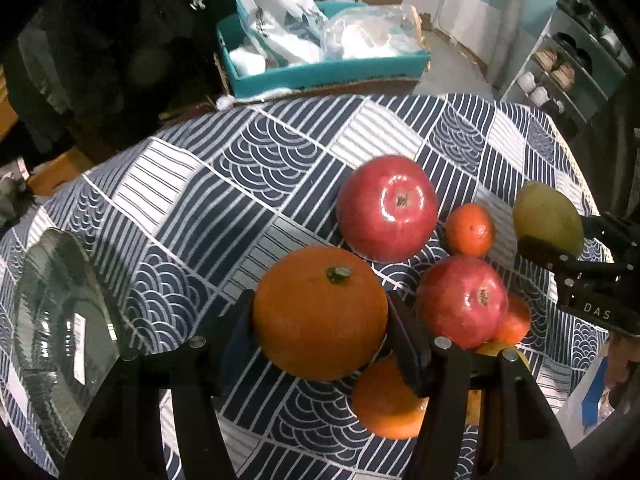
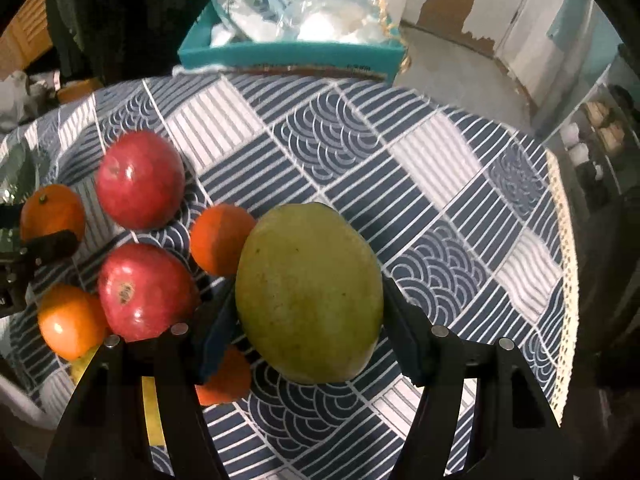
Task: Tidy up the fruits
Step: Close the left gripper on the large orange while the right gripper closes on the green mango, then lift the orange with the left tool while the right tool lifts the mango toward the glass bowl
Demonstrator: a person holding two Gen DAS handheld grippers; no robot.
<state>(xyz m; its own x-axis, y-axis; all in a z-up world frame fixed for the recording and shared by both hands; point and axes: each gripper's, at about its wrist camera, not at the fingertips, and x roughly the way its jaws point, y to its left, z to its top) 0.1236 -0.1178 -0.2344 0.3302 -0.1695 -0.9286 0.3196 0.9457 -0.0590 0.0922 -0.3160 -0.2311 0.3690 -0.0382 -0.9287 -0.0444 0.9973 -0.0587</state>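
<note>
My left gripper (image 1: 320, 306) is shut on a large orange (image 1: 320, 320), held just above the blue patterned tablecloth (image 1: 240, 184). My right gripper (image 2: 308, 316) is shut on a green-yellow mango-like fruit (image 2: 308, 292), seen at the right edge of the left wrist view as the green fruit (image 1: 548, 216). On the cloth between them lie two red apples (image 1: 386, 208) (image 1: 460, 300), a small mandarin (image 1: 470, 229), another mandarin (image 1: 516, 320) and an orange (image 1: 384, 404) partly hidden by my left finger. A yellow fruit (image 2: 152, 412) shows behind my right gripper's left finger.
A clear glass plate (image 1: 60, 320) sits at the left of the table. A teal box (image 1: 320, 72) full of plastic bags stands beyond the table's far edge. A shoe rack (image 1: 560, 72) is at the far right. The lace-trimmed cloth edge (image 2: 568, 260) runs down the right.
</note>
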